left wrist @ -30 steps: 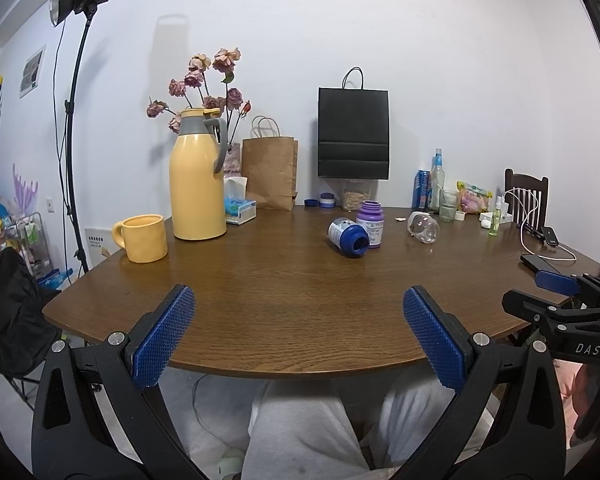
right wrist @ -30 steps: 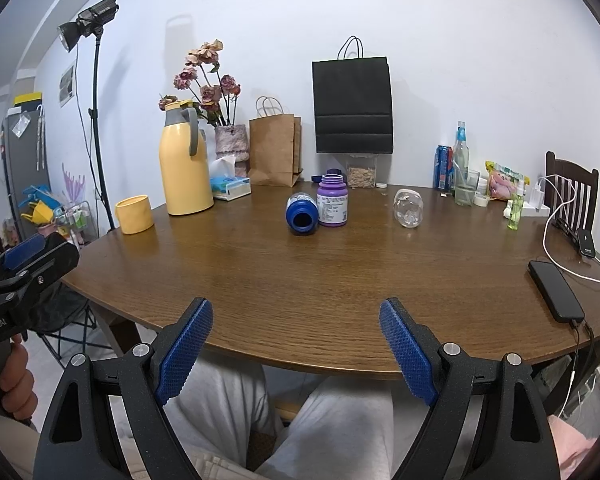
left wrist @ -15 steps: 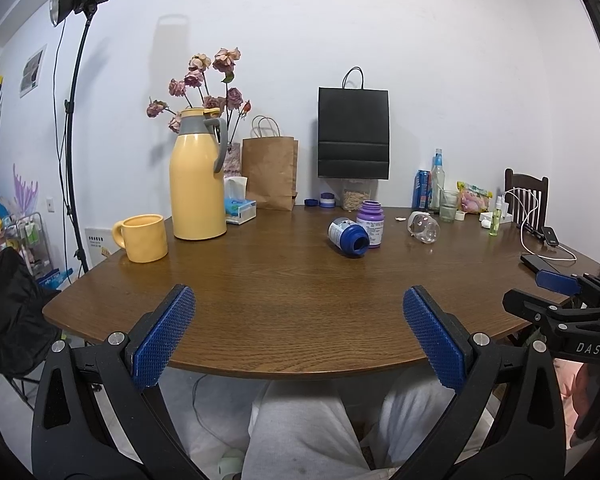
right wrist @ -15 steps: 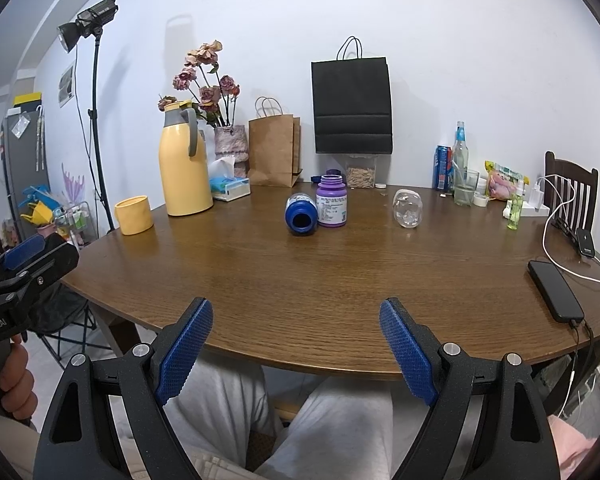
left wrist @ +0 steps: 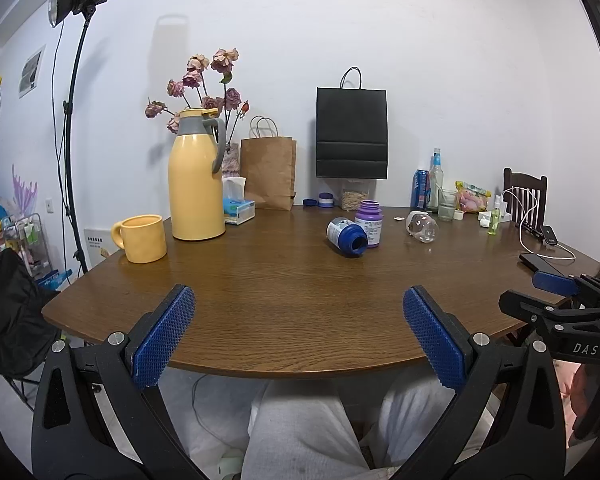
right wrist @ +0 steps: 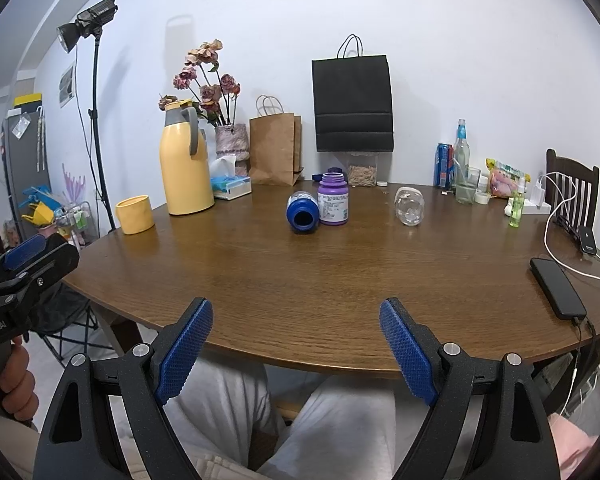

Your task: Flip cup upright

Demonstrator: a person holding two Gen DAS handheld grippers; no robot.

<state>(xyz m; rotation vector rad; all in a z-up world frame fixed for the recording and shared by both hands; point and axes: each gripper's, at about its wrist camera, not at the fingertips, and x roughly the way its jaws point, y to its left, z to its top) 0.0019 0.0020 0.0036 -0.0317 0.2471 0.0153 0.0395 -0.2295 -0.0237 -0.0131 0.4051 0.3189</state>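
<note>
Holding both grippers low at the near edge of the wooden table (left wrist: 300, 288), over my lap. Left gripper (left wrist: 298, 330) has its jaws spread wide, nothing between the blue pads (left wrist: 164, 336). Right gripper (right wrist: 296, 350) is the same: spread wide, empty, pads (right wrist: 406, 354) clear of everything.

Task item: clear glass cup (right wrist: 409, 211) lying on its side, far half of the table, right of centre, mouth roughly toward me. It touches nothing. Same cup in the left view (left wrist: 421, 226), tipped over and well apart from both grippers.

Just left of the cup: purple bottle (right wrist: 332, 204) standing upright, blue bottle (right wrist: 302, 213) on its side right against it, open mouth facing me.

Far left: yellow mug (left wrist: 142, 238) upright, handle to the left, near the tall yellow thermos (left wrist: 197, 176). Tissue box (left wrist: 238, 210) just beside the thermos. Brown paper bag (left wrist: 269, 174) and black paper bag (left wrist: 352, 132) against the wall.

Right edge: black phone (right wrist: 557, 288) flat on the table with a white cable (right wrist: 560, 248) near it
</note>
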